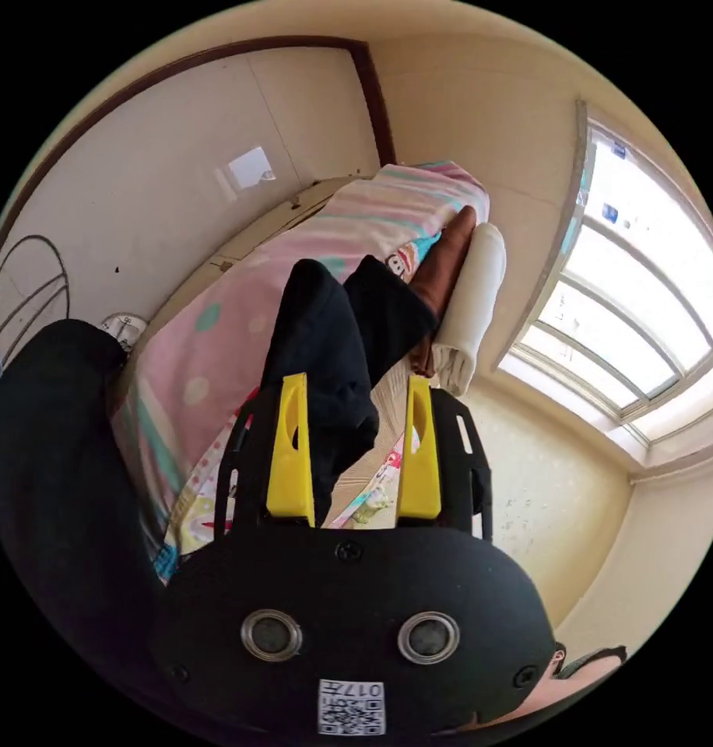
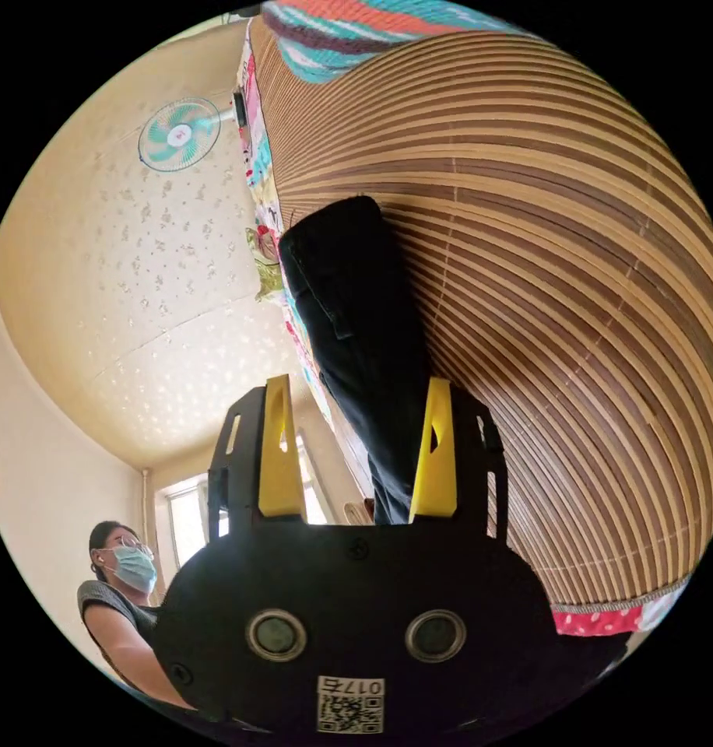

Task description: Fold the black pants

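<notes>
Spreading past the right gripper is the slatted bamboo mat, off its right jaw. Black pants lie on the mat straight ahead and run back between that gripper's jaws, which stand wide apart; grip not confirmed. Left gripper: jaws wide too, pants bunched ahead between them, against the left jaw, over pink bedding.

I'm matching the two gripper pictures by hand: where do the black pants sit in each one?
Left gripper view: black pants at centre, bunched between the yellow jaws, over the pink striped blanket.
Right gripper view: they run from centre down between the jaws, on the bamboo mat.
Shared landmark: the patterned sheet edge.
</notes>
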### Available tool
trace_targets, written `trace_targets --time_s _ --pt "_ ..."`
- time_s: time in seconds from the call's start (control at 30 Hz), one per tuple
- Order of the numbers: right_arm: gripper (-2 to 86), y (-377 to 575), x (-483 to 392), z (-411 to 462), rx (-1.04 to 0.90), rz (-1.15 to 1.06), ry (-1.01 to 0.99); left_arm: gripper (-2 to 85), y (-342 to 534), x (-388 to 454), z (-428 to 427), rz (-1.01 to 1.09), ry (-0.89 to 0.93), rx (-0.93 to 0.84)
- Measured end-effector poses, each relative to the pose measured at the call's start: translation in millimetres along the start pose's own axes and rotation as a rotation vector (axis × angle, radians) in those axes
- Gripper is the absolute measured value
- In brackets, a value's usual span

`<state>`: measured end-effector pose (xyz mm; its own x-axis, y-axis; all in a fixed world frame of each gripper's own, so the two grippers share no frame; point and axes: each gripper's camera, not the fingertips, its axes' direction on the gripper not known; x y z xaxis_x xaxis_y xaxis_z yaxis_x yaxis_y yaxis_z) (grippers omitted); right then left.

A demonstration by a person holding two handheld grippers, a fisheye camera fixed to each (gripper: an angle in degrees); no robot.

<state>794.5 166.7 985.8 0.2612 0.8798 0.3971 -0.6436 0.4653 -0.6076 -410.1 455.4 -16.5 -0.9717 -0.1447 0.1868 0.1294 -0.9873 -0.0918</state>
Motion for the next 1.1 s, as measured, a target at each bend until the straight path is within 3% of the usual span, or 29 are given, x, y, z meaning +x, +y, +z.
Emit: trace_targets --time_s 0.07,0.2,0.27,0.37,0.5,0.67,0.77,0.83,0.97,1.1 --pt "19.7 -1 -1 7 0.001 -0.017 0.049 19.2 -5 8 12 0.069 -0.156 -0.125" --pt "15.5 -10 -13 26 -0.065 -0.091 0.156 20.8 4 -8 24 -0.017 -0.051 -0.121" --pt "8.9 -18 -24 37 -0.104 -0.105 0.218 19.8 8 -8 27 -0.034 0.004 -0.098" --pt "5.3 -21 -48 46 -0.131 -0.188 0.35 17.4 5 21 39 0.042 -0.076 -0.153" --pt "3.9 -16 -43 17 -0.047 -0.175 0.346 17.3 7 73 80 0.221 -0.244 -0.369" --pt "6.2 26 6 -58 0.261 -0.015 0.269 17.6 33 114 138 0.321 -0.24 -0.564" --pt "8.5 37 36 -68 0.21 0.053 0.148 17.6 54 152 164 0.473 -0.346 -0.625" --pt "8.8 40 42 -63 0.101 0.05 0.155 16.6 63 172 169 0.538 -0.41 -0.628" --pt "4.2 59 33 -32 -0.156 -0.033 0.384 13.7 64 214 134 0.552 -0.277 -0.446" --pt "1.4 87 30 -3 -0.253 -0.1 0.434 13.5 56 276 108 0.71 -0.194 -0.306"
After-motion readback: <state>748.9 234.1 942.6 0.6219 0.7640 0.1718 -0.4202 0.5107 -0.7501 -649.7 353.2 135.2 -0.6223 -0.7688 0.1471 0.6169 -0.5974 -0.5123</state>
